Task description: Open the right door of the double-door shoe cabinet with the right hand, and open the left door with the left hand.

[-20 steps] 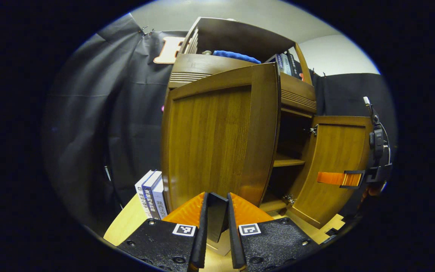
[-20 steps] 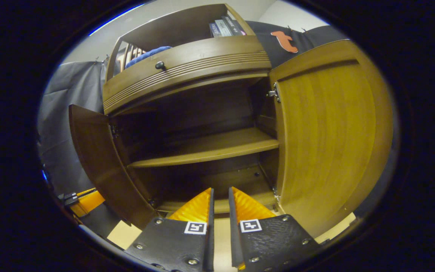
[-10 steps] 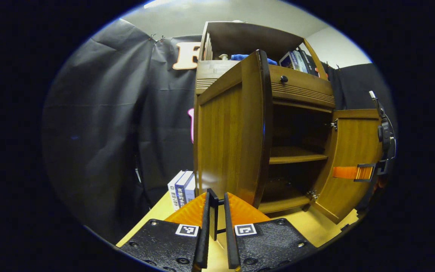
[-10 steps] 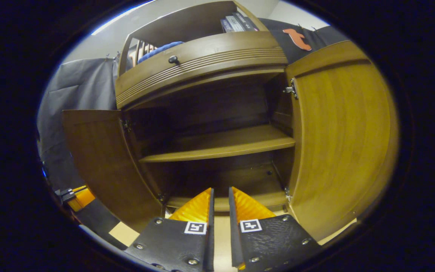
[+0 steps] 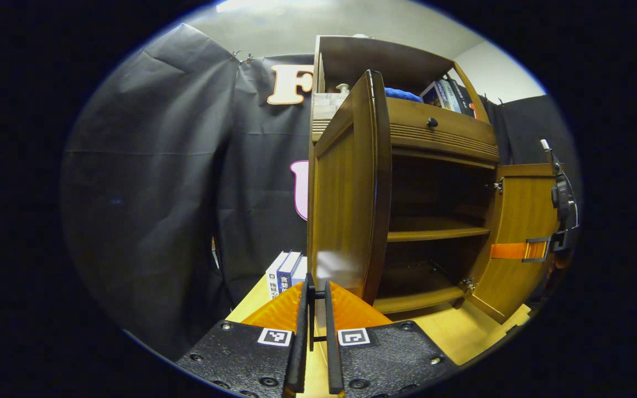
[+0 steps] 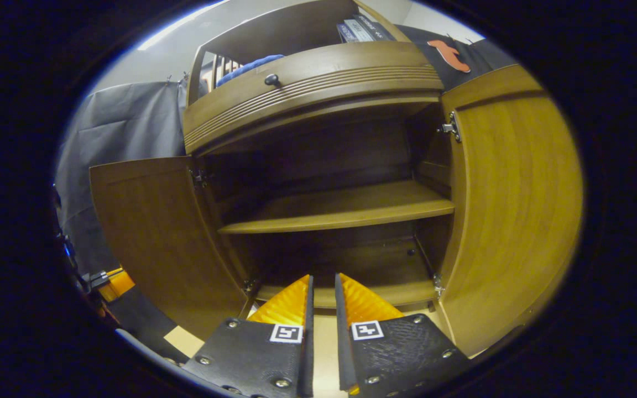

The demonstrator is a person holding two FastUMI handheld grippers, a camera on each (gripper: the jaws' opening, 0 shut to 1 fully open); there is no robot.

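The brown wooden shoe cabinet [image 6: 313,88] has both doors open. In the left gripper view I see the left door [image 5: 346,193] almost edge-on. My left gripper [image 5: 317,287] is at its lower free edge, fingers close together around a thin dark bar handle [image 5: 310,309]. It also shows low beside that door [image 6: 152,237] as the left gripper [image 6: 109,282] in the right gripper view. The right door [image 6: 517,210] is swung wide. My right gripper [image 6: 323,279] faces the cabinet's inside, shut, with nothing between its fingers. The right gripper [image 5: 495,250] lies level against the right door [image 5: 523,204].
A bare inner shelf [image 6: 340,213] spans the cabinet. The drawer above has a dark knob [image 5: 432,122]. A blue cloth [image 5: 401,94] and books [image 5: 443,94] sit on top. More books [image 5: 285,271] stand left of the cabinet on the pale wooden table [image 5: 462,337].
The left door has swung further open along with my left gripper, from nearly facing me to almost edge-on. The right door stays open, and the right gripper has shifted only slightly.
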